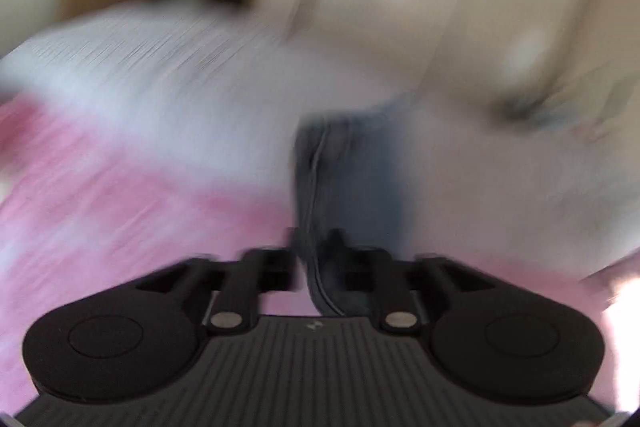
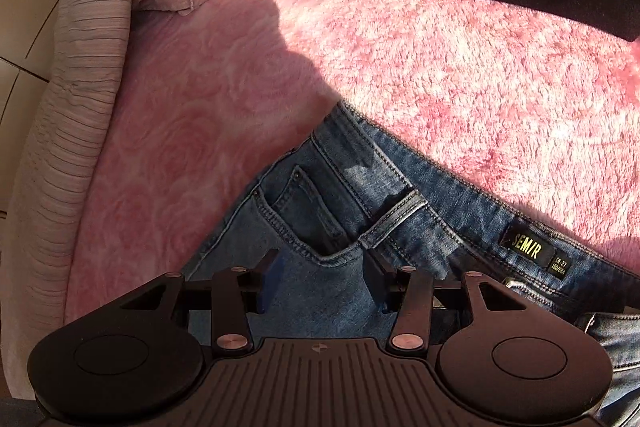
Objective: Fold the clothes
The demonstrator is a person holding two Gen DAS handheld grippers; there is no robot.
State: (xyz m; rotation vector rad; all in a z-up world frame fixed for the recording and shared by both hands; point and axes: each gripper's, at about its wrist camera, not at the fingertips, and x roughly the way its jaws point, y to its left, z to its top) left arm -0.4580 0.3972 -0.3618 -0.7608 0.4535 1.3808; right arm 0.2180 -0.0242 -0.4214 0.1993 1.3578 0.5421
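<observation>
Left claw [image 1: 316, 251] is clamped on a denim fold of the jeans [image 2: 332, 227]; right claw [image 2: 320, 279] hovers released over the waistband on the bed [image 2: 400, 47]. I'd pinch the waistband square so both layers stay aligned.

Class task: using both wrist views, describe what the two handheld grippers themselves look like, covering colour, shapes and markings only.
Both look alike. The left gripper and right gripper are matte black, each with a ribbed grey-black base plate, two large round discs with an inset circle, and linkage bars pinned by silver rivets. A small emblem sits at the centre of each plate. The right fingers carry blue pads. No cables or sleeves show.
</observation>
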